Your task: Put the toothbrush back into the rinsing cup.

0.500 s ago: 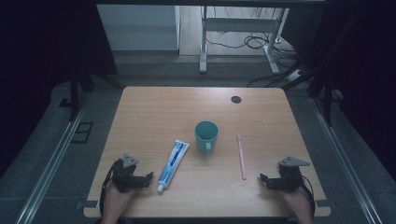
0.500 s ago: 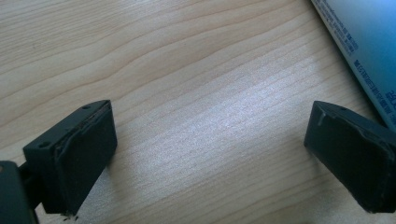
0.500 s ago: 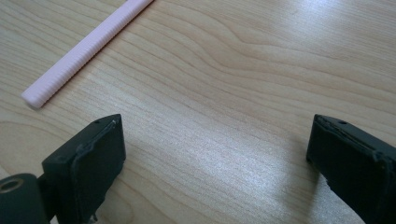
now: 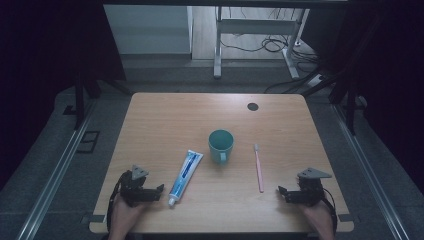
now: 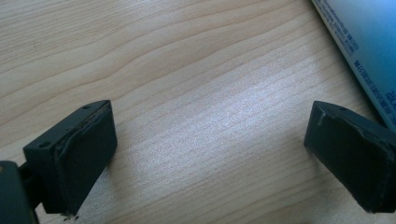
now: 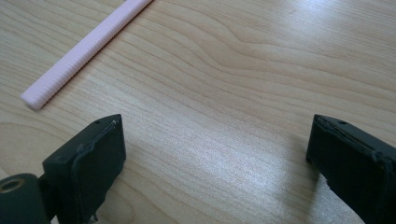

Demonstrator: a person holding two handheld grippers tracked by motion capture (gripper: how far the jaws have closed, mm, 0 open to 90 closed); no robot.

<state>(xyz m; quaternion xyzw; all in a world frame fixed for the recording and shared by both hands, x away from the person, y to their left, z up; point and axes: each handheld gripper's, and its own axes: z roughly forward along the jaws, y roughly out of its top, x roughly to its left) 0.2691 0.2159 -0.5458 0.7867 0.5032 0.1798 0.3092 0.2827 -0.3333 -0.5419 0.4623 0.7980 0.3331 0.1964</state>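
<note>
A blue-and-white toothpaste tube [image 4: 185,171] lies at the table's front left, its cap toward me. Right of it stands a teal mug [image 4: 221,144], and a pink toothbrush [image 4: 258,167] lies right of the mug, pointing away. My left gripper [image 4: 159,189] rests at the front left, jaws wide apart over bare wood, open [image 5: 208,135], with the tube's edge [image 5: 369,51] beside its right jaw. My right gripper [image 4: 281,192] rests at the front right, open [image 6: 215,149] and empty. The toothbrush handle's end [image 6: 79,51] lies just ahead of its left jaw.
The wooden table [image 4: 170,120] has a dark round cable hole [image 4: 252,106] at its back right. Beyond the far edge stand metal desk legs [image 4: 218,47] and loose cables [image 4: 270,45] on the floor. Rails [image 4: 55,175] run along both sides.
</note>
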